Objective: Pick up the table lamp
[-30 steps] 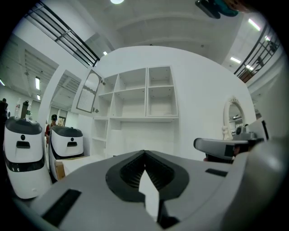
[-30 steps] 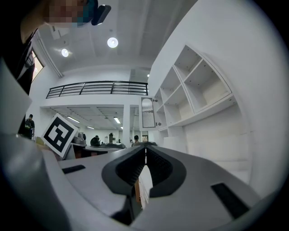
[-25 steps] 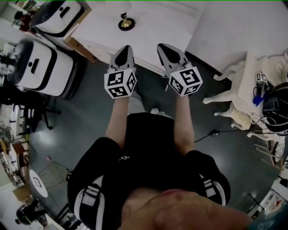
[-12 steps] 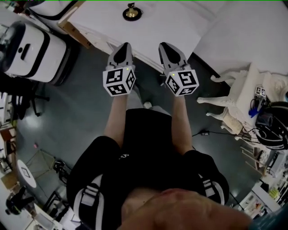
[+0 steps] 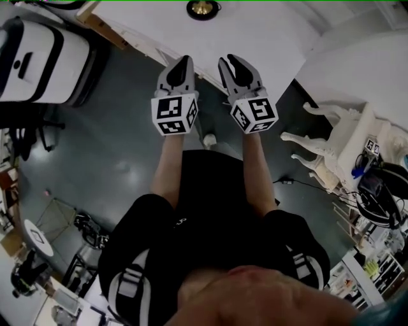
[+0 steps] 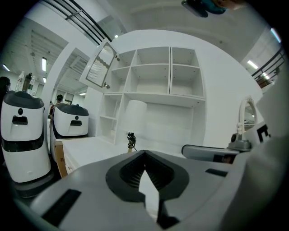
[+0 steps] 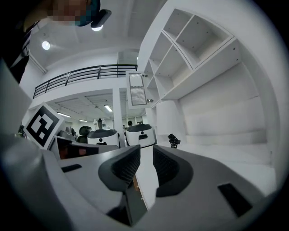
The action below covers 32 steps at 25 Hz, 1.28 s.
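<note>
The table lamp [image 5: 203,7] is small, with a brass stem on a dark round base, and stands on the white table [image 5: 255,32] at the top edge of the head view. It shows small and far off as the lamp [image 6: 131,140] in the left gripper view and the lamp [image 7: 173,140] in the right one. My left gripper [image 5: 184,61] hangs at the table's near edge, its jaw tips meeting, as the left gripper [image 6: 145,153] view shows. My right gripper [image 5: 230,62] is beside it; its jaws have just been opening, and the right gripper [image 7: 145,149] holds nothing.
Big white rounded machines [image 5: 38,41] stand on the dark floor at the left. A white ornate chair [image 5: 331,137] and cluttered desks are at the right. White open shelving [image 6: 158,76] rises behind the table.
Both grippers have moved forward to the table's near edge. The lamp has slid toward the top of the head view. The right jaws, shut before, now stand apart.
</note>
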Tool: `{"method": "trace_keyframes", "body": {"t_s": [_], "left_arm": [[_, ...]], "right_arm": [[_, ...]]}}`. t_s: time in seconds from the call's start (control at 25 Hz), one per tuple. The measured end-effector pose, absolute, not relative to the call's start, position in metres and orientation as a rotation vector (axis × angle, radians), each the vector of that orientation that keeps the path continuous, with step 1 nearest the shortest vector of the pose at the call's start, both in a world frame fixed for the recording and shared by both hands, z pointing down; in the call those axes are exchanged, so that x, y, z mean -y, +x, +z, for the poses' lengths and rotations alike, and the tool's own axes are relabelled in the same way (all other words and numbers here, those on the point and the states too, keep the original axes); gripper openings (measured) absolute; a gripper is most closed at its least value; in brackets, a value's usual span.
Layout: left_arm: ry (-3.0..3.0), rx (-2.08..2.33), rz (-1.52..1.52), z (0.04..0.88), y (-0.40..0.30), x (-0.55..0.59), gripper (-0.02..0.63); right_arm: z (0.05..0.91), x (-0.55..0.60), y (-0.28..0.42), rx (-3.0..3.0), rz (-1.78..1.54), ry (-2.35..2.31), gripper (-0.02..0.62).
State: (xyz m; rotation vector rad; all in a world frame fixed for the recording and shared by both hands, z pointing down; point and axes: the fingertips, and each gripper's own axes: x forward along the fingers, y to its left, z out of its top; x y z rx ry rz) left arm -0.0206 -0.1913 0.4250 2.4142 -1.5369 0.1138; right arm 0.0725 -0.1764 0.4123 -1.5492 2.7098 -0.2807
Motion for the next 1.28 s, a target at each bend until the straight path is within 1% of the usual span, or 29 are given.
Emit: {"method": "trace_keyframes", "body": {"t_s": [0.28,0.76,1.28], "left_arm": [[2.382,1.539,0.175,0.449,-0.033,0.23,0.009],[2.326,1.536,0.271,0.485,-0.066,0.288,0.009],[2.312,1.53,0.293,0.507,-0.079,0.339,0.009]], "right_arm": [[0.434,0.243,0.069,-2.638,-0.263,-1.579,0.084],[0.508,0.335,0.051,-2.72,-0.359,-1.675,0.084],[0.536,0.414,0.047,-2.67,-0.292,-1.824,0.092]]}}
